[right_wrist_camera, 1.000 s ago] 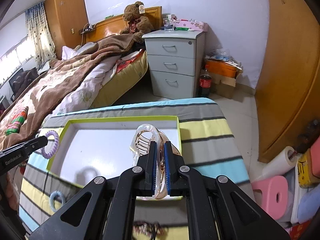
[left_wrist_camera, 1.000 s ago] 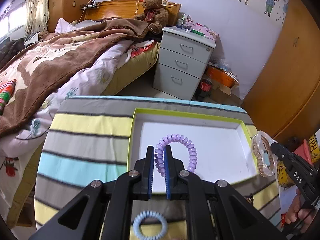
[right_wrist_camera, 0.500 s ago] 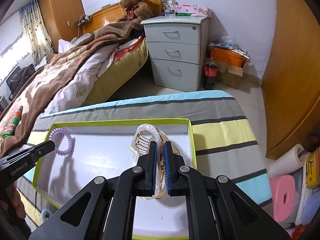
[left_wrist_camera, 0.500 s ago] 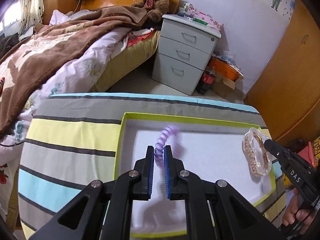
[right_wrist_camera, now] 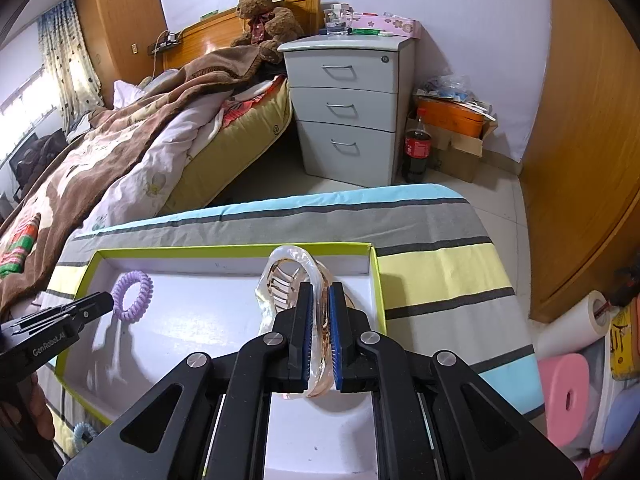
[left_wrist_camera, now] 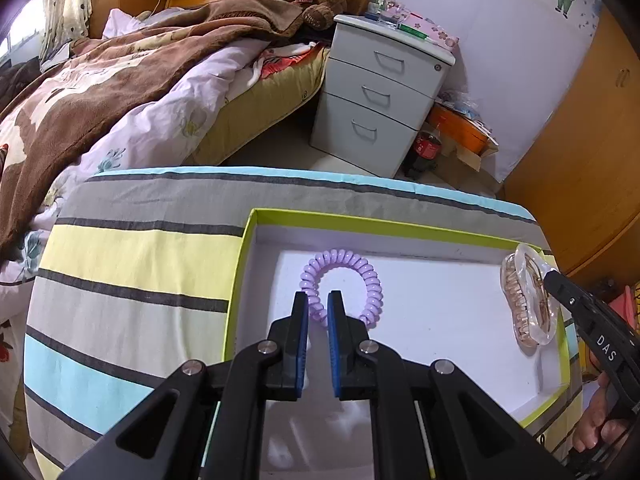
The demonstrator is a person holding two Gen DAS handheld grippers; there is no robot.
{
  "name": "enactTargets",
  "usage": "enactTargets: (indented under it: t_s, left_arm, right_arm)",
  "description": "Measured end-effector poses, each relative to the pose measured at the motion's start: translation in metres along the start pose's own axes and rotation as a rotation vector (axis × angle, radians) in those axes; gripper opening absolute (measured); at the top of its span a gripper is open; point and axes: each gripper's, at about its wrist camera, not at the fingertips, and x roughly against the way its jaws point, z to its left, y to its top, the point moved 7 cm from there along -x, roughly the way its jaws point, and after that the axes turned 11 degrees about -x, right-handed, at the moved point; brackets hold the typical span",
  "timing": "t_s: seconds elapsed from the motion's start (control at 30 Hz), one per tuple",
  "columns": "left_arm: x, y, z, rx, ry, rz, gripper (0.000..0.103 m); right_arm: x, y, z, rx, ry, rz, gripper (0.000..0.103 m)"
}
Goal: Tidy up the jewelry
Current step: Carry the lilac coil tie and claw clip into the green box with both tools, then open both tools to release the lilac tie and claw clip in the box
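Note:
A shallow white tray with a lime-green rim [left_wrist_camera: 360, 222] [right_wrist_camera: 224, 249] lies on a striped cloth. My left gripper [left_wrist_camera: 318, 300] is shut on a purple spiral hair tie [left_wrist_camera: 352, 266] and holds it over the tray's left part; the tie also shows in the right wrist view [right_wrist_camera: 132, 296]. My right gripper [right_wrist_camera: 320, 292] is shut on a clear, rose-gold hair claw clip [right_wrist_camera: 292, 264] over the tray's right part. The clip also shows in the left wrist view [left_wrist_camera: 528, 300].
A light blue spiral hair tie [right_wrist_camera: 82, 432] lies on the cloth in front of the tray's near left corner. Beyond the striped table stand a bed [left_wrist_camera: 120, 92], a grey drawer unit [right_wrist_camera: 344, 112] and a cola bottle [right_wrist_camera: 416, 152]. A wooden wardrobe [right_wrist_camera: 588, 120] stands at the right.
Both grippers have moved forward over the tray, carrying the purple hair tie and the claw clip. The hair tie swung and has settled facing the camera.

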Motion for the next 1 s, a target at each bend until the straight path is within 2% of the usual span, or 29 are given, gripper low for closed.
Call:
enactTargets:
  t_s: [0.43, 0.5, 0.63, 0.7, 1.0]
  left_arm:
    - [0.000, -0.005, 0.002, -0.006, 0.026, 0.013, 0.012]
    - [0.002, -0.005, 0.002, -0.010, 0.038, 0.009, 0.020]
    - [0.010, -0.006, 0.003, -0.008, 0.048, 0.000, 0.027]
    - [0.014, -0.007, 0.003, -0.013, 0.061, -0.008, 0.032]
    - [0.036, -0.013, 0.001, -0.018, 0.070, -0.032, 0.041]
  right_arm:
    - [-0.005, -0.001, -0.010, -0.018, -0.015, -0.001, 0.012]
    - [-0.004, -0.001, -0.010, -0.014, -0.021, -0.006, 0.016]
    - [-0.002, -0.002, -0.009, 0.002, -0.032, -0.016, 0.023]
    - [0.001, -0.002, -0.009, 0.004, -0.037, -0.023, 0.034]
    - [0.025, -0.005, -0.012, -0.013, -0.030, -0.056, 0.037]
